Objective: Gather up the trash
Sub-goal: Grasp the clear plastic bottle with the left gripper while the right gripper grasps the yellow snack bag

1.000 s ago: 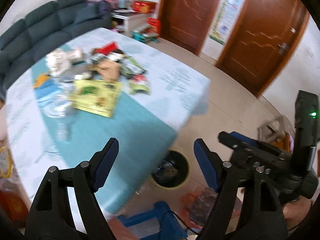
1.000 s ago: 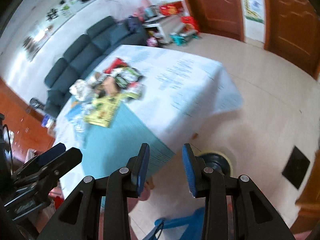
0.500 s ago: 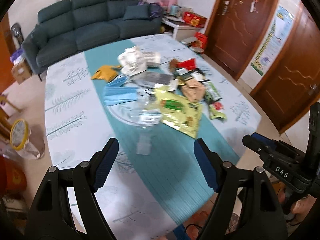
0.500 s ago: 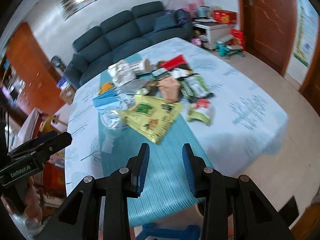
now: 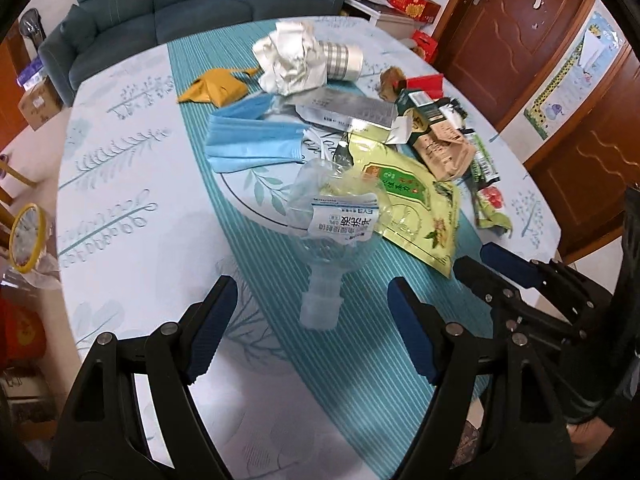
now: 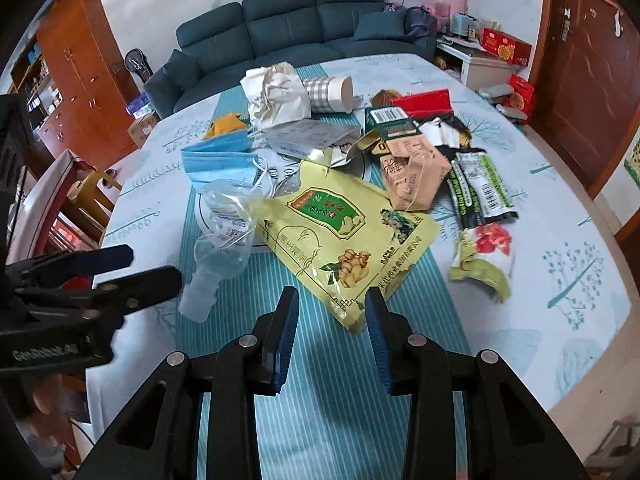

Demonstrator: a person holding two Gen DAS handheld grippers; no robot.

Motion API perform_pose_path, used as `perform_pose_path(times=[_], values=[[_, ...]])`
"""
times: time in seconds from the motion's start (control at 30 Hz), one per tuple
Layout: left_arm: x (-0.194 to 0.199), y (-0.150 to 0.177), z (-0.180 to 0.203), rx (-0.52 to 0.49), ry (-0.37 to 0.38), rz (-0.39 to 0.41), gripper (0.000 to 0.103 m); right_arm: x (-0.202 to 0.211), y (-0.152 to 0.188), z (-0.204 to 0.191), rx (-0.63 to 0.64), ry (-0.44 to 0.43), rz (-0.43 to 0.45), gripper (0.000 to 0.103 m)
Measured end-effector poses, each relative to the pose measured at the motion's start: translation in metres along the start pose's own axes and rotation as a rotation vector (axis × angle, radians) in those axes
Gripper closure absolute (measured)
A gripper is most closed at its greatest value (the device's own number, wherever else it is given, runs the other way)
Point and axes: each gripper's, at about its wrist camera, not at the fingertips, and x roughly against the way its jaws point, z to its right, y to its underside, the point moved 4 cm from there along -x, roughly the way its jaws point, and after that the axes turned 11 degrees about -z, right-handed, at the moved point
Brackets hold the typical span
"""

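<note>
We note the following colours. The oval table (image 5: 120, 184) carries a pale blue cloth printed with teal leaf sprigs, crossed by a teal runner with fine white stripes (image 6: 332, 400). The flat foil pouch (image 6: 344, 236) is yellow-green with a green and red label. The pleated face mask (image 5: 252, 146) is light blue; the crumpled paper (image 5: 290, 58) is white; the paper cup (image 6: 330, 94) shows a grey check. The crushed plastic bottle (image 5: 332, 216) is clear with a white label. The gripper pads (image 6: 286, 336) are dark blue on black frames. The sofa (image 6: 296, 28) is dark teal.
</note>
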Motion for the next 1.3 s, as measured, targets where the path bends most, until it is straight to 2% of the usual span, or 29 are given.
perform_pose_path(times=[0.13, 0.33, 0.5, 0.53, 0.57, 0.63, 0.67, 0.73, 0.77, 1.0, 1.17, 1.3], values=[[-0.022, -0.008, 0.008, -0.007, -0.024, -0.021, 0.028, -0.008, 0.0, 0.005, -0.011, -0.002, -0.011, 0.068], [-0.049, -0.02, 0.02, -0.032, -0.099, -0.019, 0.028, -0.011, 0.0, 0.01, 0.005, 0.007, -0.014, 0.068], [-0.066, -0.028, 0.023, -0.027, -0.11, -0.04, 0.028, -0.011, -0.001, 0.006, 0.032, 0.017, -0.01, 0.068], [-0.067, -0.028, 0.02, -0.021, -0.102, -0.043, 0.033, -0.011, -0.002, 0.005, 0.039, 0.018, -0.008, 0.068], [-0.068, -0.029, 0.019, -0.017, -0.087, -0.043, 0.047, -0.012, -0.003, 0.003, 0.051, 0.021, -0.004, 0.068], [-0.067, -0.03, 0.014, -0.007, -0.056, -0.051, 0.047, -0.013, -0.006, -0.003, 0.077, 0.034, 0.002, 0.066], [-0.066, -0.031, 0.011, 0.003, -0.043, -0.049, 0.047, -0.014, -0.008, -0.007, 0.097, 0.05, 0.006, 0.064], [-0.062, -0.031, 0.004, 0.018, -0.032, -0.04, 0.048, -0.016, -0.011, -0.014, 0.131, 0.074, 0.014, 0.043], [-0.059, -0.032, 0.0, 0.026, -0.027, -0.036, 0.048, -0.018, -0.013, -0.019, 0.155, 0.091, 0.019, 0.039], [-0.033, -0.03, -0.03, 0.08, -0.005, 0.001, 0.048, -0.038, -0.033, -0.062, 0.341, 0.245, 0.068, 0.033], [-0.024, -0.03, -0.059, 0.143, 0.003, 0.001, 0.048, -0.061, -0.047, -0.095, 0.463, 0.339, 0.083, 0.033], [-0.022, -0.027, -0.081, 0.184, 0.01, -0.002, 0.048, -0.079, -0.057, -0.105, 0.5, 0.428, 0.075, 0.033]])
